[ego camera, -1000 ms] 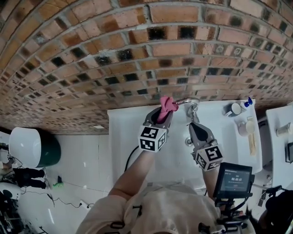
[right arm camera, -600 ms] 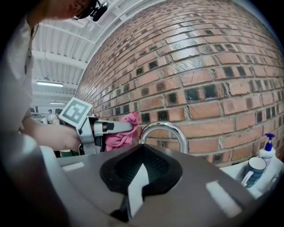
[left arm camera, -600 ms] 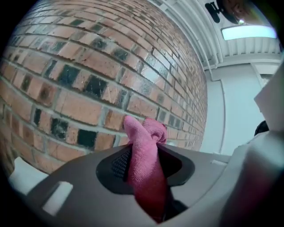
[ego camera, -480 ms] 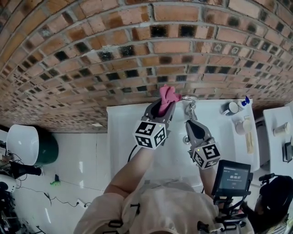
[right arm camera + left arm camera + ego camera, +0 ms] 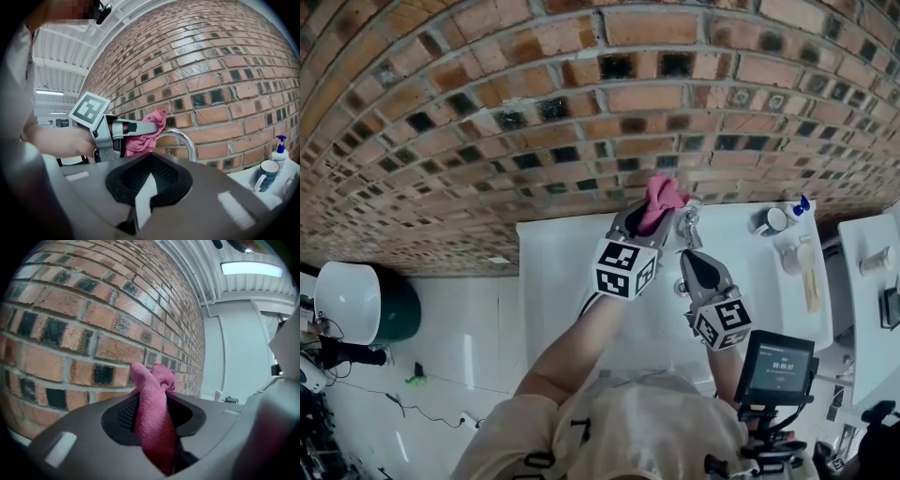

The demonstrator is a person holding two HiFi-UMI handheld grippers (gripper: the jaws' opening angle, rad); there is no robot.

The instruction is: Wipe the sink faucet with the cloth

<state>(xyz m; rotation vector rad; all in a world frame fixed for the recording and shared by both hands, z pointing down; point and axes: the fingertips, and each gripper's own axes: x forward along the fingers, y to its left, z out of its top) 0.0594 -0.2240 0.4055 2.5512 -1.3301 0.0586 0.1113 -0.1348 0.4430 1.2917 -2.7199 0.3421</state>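
Observation:
A pink cloth point(image 5: 664, 195) sticks out of my left gripper point(image 5: 649, 217), which is shut on it. In the left gripper view the cloth point(image 5: 152, 413) fills the gap between the jaws, with the brick wall right behind. The chrome arched faucet point(image 5: 690, 223) rises at the back of the white sink point(image 5: 572, 253). In the right gripper view the cloth point(image 5: 143, 136) touches the left end of the faucet's arch point(image 5: 185, 140). My right gripper point(image 5: 691, 258) hovers just in front of the faucet's base, jaws together and empty.
The brick wall point(image 5: 581, 112) stands close behind the faucet. A mug point(image 5: 778, 222) and a blue-topped pump bottle point(image 5: 807, 208) sit on the sink's right ledge. A small screen point(image 5: 778, 366) hangs near my right arm. A white bin point(image 5: 356, 300) is on the floor at left.
My left gripper has carried the cloth up and to the right, from beside the faucet onto its arch. The right gripper has stayed where it was.

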